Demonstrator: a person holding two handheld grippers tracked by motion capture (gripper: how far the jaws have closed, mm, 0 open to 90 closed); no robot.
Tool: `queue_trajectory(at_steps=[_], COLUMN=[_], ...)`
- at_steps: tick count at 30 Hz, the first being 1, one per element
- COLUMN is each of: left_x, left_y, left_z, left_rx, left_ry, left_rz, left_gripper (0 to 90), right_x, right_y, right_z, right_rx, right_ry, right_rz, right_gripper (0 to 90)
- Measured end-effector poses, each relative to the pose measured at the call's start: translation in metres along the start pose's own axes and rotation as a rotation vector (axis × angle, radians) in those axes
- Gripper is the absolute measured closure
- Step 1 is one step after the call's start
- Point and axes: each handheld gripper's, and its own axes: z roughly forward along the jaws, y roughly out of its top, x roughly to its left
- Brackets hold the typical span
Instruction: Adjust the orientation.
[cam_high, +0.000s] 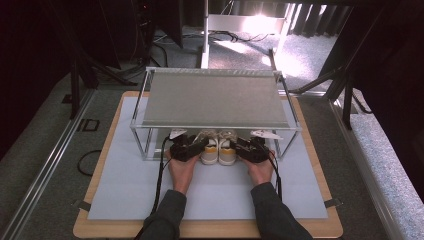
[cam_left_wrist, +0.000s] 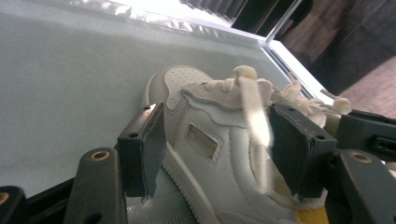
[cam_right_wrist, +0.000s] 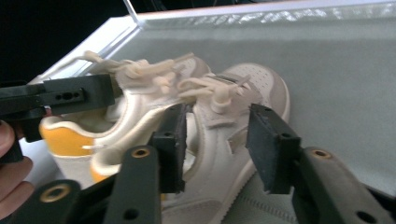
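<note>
Two white sneakers with yellow heels stand side by side under a metal rack, toes pointing away. My left gripper (cam_high: 197, 145) reaches the left shoe (cam_high: 210, 151) from the left. In the left gripper view its jaws stand wide apart, one on each side of the left shoe's (cam_left_wrist: 205, 121) upper, so the left gripper (cam_left_wrist: 217, 149) is open. My right gripper (cam_high: 243, 146) meets the right shoe (cam_high: 227, 151) from the right. In the right gripper view the right gripper (cam_right_wrist: 217, 140) has one jaw inside the right shoe (cam_right_wrist: 261, 84) and one outside, shut on its side wall.
The rack (cam_high: 215, 100) has a grey shelf on thin metal legs, low over the shoes and both grippers. It stands on a pale blue mat (cam_high: 125, 185) over a wooden board. Stand legs and cables lie on the carpet beyond. The left gripper (cam_right_wrist: 70, 98) crosses the left shoe (cam_right_wrist: 65, 135).
</note>
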Motion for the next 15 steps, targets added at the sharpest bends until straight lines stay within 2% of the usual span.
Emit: queue_trajectory(at_steps=[1, 2, 3, 5, 6, 8, 10, 11, 15], left_x=[0.001, 0.001, 0.0, -0.001, -0.003, -0.004, -0.006, -0.007, -0.007], left_y=[0.0, 0.0, 0.001, 0.001, 0.0, 0.0, -0.001, -0.001, -0.003], left_z=[-0.004, -0.004, -0.007, -0.011, -0.014, -0.019, -0.022, -0.024, -0.029], left_rx=[0.015, 0.015, -0.008, -0.02, -0.025, -0.028, -0.032, -0.032, -0.031], left_ry=[-0.003, -0.003, -0.011, -0.021, -0.027, -0.044, -0.058, -0.063, -0.087], left_rz=[0.024, 0.024, 0.015, 0.03, 0.041, 0.035, 0.048, 0.035, 0.08], left_gripper=[35.8, 35.4, 35.4, 34.6, 34.1, 33.3, 32.3, 31.9, 30.4], right_x=[-0.001, -0.001, -0.001, 0.0, 0.002, 0.002, 0.004, 0.005, 0.009], right_y=[0.0, 0.0, 0.0, 0.0, -0.001, -0.001, -0.003, -0.003, -0.006], right_z=[-0.001, -0.001, -0.002, -0.008, -0.011, -0.015, -0.018, -0.02, -0.025], right_rx=[-0.015, -0.015, -0.032, -0.069, -0.058, -0.08, -0.084, -0.089, -0.092], right_ry=[0.006, 0.006, -0.001, 0.015, 0.017, 0.026, 0.03, 0.032, 0.044], right_rz=[-0.024, -0.024, -0.041, -0.076, -0.053, -0.078, -0.099, -0.107, -0.151], right_gripper=[52.3, 52.3, 50.8, 45.9, 44.3, 40.7, 39.8, 39.0, 36.5])
